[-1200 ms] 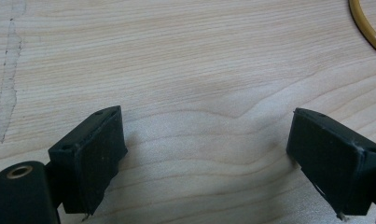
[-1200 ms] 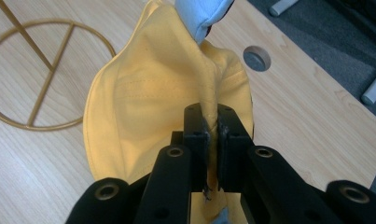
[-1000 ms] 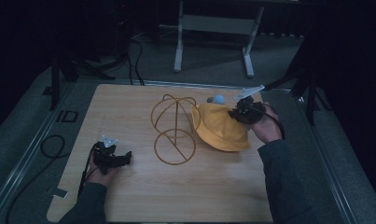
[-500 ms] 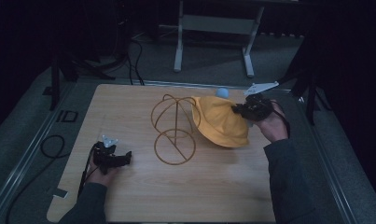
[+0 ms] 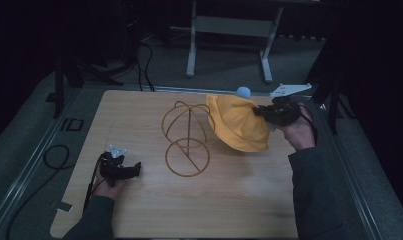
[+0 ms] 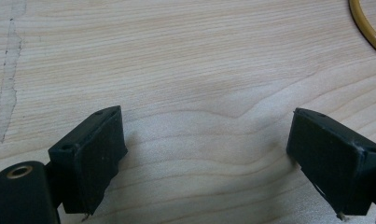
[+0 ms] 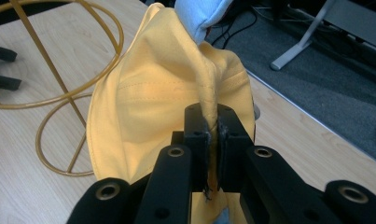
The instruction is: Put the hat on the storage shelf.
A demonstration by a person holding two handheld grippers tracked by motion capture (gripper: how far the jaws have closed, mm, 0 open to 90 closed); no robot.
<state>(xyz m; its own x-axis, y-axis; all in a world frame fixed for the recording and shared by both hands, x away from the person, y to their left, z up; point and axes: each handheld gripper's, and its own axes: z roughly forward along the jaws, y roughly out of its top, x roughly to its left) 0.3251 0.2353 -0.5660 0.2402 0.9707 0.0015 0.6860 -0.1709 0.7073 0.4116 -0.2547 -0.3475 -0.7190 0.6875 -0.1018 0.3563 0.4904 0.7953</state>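
- The right gripper (image 5: 263, 111) was clamped tight on a fold of the yellow hat (image 5: 239, 125), holding it up at the far right of the table (image 5: 139, 110), just right of the wire stand (image 5: 186, 137).
- The left gripper (image 5: 134, 167) rested near left, jaws wide apart, holding nothing.

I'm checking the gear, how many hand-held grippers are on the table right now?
2: the left hand-held gripper rests open near the table's front left; the right hand-held gripper grips the yellow hat at back right.
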